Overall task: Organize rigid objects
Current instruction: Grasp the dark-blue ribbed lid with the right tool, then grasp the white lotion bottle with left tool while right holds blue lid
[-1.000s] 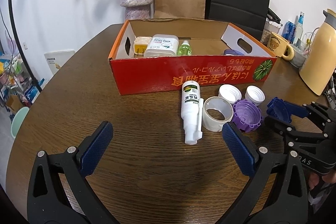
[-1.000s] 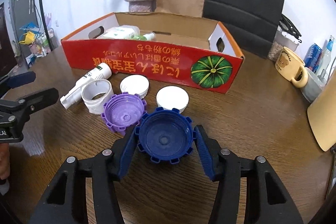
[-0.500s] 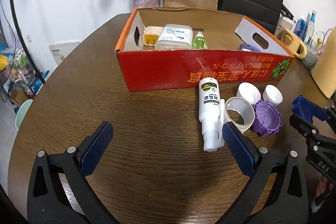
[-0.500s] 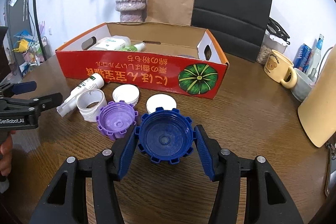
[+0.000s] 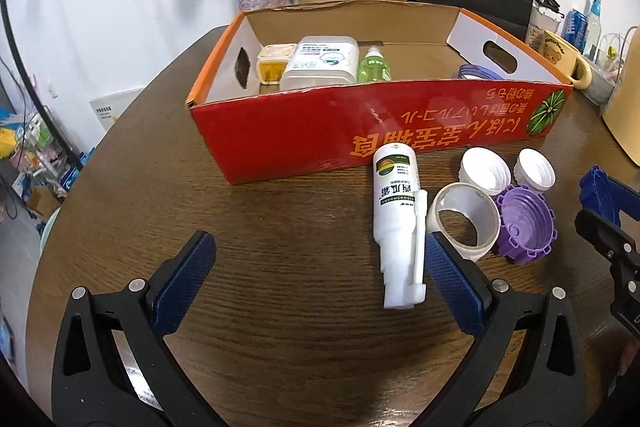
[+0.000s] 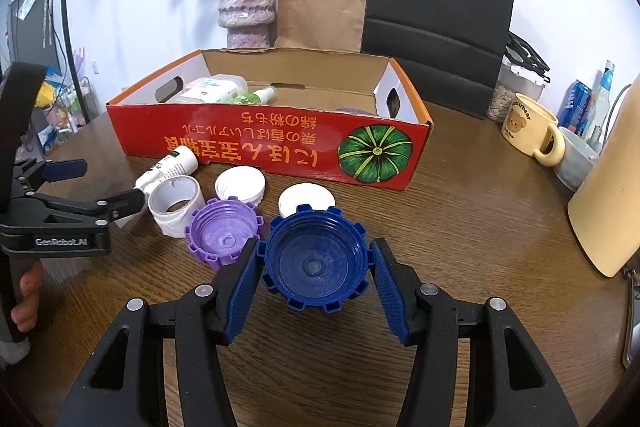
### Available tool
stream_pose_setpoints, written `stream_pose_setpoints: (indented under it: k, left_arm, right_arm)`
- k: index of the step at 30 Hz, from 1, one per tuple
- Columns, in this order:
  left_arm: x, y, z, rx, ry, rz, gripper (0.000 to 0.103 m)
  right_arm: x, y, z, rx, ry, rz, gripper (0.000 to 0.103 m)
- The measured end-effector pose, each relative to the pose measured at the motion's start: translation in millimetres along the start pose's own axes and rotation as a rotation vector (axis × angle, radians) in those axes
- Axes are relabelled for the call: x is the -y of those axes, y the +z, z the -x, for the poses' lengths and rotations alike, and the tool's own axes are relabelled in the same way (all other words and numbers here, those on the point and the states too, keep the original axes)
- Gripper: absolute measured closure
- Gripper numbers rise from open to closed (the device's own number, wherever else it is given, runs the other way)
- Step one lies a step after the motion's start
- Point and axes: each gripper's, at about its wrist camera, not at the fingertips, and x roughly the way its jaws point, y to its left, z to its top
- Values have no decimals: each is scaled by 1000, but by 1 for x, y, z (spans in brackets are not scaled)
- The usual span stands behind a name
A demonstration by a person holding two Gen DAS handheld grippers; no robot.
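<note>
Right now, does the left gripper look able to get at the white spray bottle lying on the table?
Probably yes: the left gripper is open, the white spray bottle lies just inside its right finger, nothing between.

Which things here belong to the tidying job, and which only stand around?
Job: red box, white spray bottle, tape roll, purple cap, two white caps, blue cap.
Standing around: vase, paper bags, mug.

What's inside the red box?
In the red box: a yellow tub, a white container, a green bottle and a purple lid's edge. The front wall hides the floor.
</note>
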Motion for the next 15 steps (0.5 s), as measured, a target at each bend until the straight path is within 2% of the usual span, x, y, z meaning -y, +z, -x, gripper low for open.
stream_pose_setpoints:
  k: [7,9,15]
  left_arm:
    - [6,1,-5,-13,-26,-28,10]
    - [10,2,-6,-11,-36,-42,16]
    - [12,7,-15,-36,-59,-48,25]
  right_arm:
    - [3,0,0,0,4,-20,43]
    - [3,0,-1,0,5,-19,43]
    - [3,1,-2,0,7,-20,43]
